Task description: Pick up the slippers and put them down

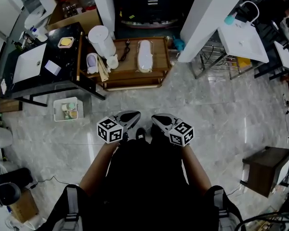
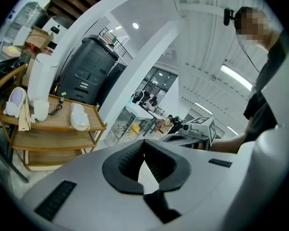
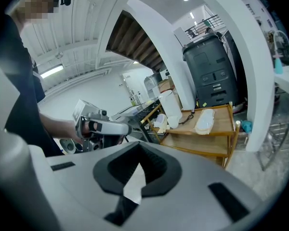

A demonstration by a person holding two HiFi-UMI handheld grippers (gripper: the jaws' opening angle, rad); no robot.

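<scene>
**Slippers on shelf ahead, both grippers shut and empty**

The white slipper [image 1: 144, 56] lies mid-top of the wooden shelf [image 1: 160, 65], long axis front-to-back. It's dead ahead and well apart from both the left gripper [image 1: 129, 117] and right gripper [image 1: 160, 120]. The second slipper [image 1: 92, 62] sits at the shelf's left end, nearer the left gripper. Its posture is hard to make out.

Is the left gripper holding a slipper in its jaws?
No, the left gripper is shut and empty; a white slipper lies on the wooden shelf.
</scene>
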